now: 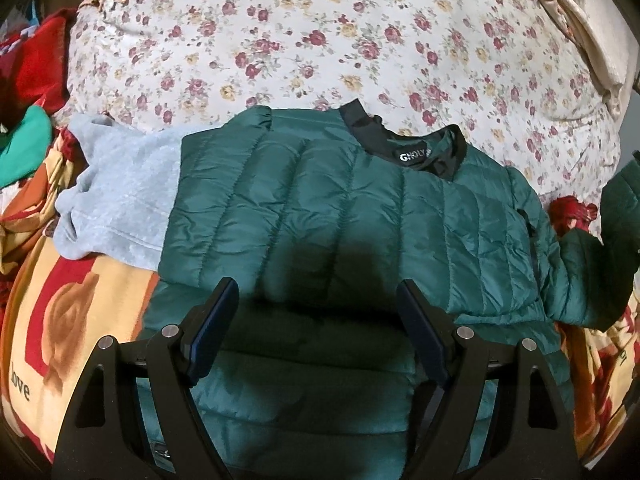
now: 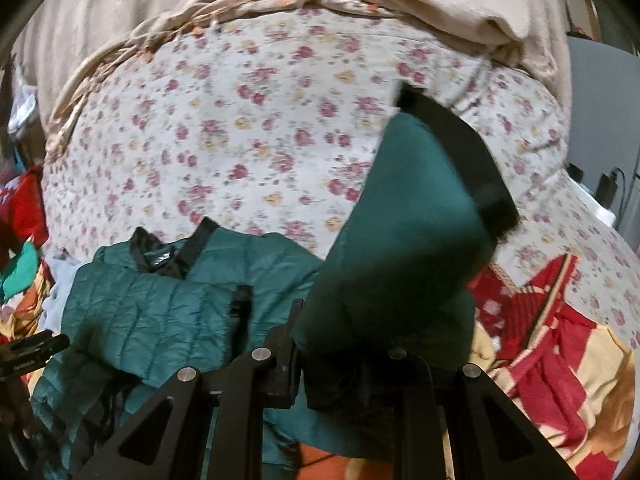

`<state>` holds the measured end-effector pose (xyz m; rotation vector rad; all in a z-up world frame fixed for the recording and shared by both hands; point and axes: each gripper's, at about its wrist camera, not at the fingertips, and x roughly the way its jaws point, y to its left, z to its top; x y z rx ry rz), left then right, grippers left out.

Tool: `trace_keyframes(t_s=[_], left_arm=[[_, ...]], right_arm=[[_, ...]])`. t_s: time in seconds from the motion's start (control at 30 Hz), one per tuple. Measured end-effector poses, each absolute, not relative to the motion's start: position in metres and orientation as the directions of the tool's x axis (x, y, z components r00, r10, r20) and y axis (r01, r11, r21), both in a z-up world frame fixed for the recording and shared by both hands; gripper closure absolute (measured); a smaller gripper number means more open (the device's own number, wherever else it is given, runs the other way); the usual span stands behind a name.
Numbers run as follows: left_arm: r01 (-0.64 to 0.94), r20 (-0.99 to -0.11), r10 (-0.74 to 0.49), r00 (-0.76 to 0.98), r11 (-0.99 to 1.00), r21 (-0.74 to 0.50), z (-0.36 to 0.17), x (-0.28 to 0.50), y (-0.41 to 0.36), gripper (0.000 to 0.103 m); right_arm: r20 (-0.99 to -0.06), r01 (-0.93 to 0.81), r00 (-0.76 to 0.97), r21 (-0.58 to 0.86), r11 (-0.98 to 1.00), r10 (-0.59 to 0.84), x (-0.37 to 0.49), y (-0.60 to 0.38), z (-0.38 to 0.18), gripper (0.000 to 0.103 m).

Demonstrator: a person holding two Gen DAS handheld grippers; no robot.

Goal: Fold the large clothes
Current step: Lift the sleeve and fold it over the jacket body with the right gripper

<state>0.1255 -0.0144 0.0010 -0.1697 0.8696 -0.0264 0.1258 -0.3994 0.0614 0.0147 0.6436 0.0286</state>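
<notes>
A dark green quilted puffer jacket with a black collar lies flat on the bed, its left side folded inward. My left gripper is open and empty, just above the jacket's lower part. In the right wrist view, my right gripper is shut on the jacket's right sleeve, which is lifted up, its black cuff raised over the bed. The jacket's body lies to the left below it. The left gripper's tip shows at the left edge.
A floral quilt covers the far bed. A grey fleece garment lies left of the jacket. A red and yellow rose blanket lies under the jacket. Red and green clothes are piled at the far left.
</notes>
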Motion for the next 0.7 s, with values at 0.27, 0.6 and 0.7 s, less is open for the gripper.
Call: trace_keyframes(t_s=[0.27,0.6,0.7], left_arm=[[-0.060,-0.755,-0.094,0.649,0.983,-0.174,0.002,0.125,-0.001,0.022],[-0.109,-0.764,-0.090,0.639,0.972,-0.206,-0.007,0.124,0.029,0.022],[-0.121,-0.765,-0.093,0.637,0.968,-0.218,-0.010,0.124,0.036,0.022]], right_arm=[[-0.609,-0.113,0.786,0.027,0.993,0.106,0.138,-0.351,0.057,0.082],[-0.652,-0.223,0.733,0.036,0.974,0.192,0.156,-0.283,0.034,0.084],[-0.662,-0.255,0.719,0.032,0.966,0.211,0.159,-0.265,0.030,0.084]])
